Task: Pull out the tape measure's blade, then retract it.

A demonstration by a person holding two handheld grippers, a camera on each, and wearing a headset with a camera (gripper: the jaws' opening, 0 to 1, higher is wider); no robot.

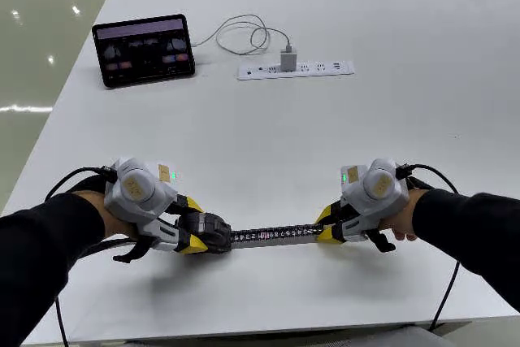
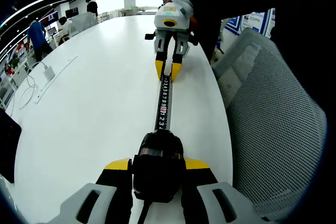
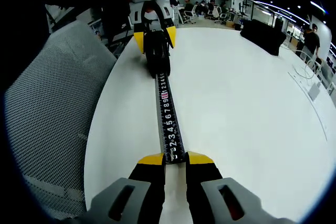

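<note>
Office: long table (image 1: 325, 136), mesh chair (image 2: 273, 119)

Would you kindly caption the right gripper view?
Right gripper clamps the blade, extended from the case in the left gripper.

Both my left gripper (image 1: 197, 237) and right gripper (image 1: 327, 234) had grey-white shells, yellow-tipped black jaws, little green LEDs (image 1: 173, 175) and black cables (image 1: 69, 178). I wore black sleeves (image 1: 41, 241).

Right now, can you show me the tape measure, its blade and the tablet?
tape measure (image 2: 157, 166), left gripper view, black case.
blade (image 3: 167, 111), right gripper view, numbered strip.
tablet (image 1: 144, 49), head view, screen.
</note>
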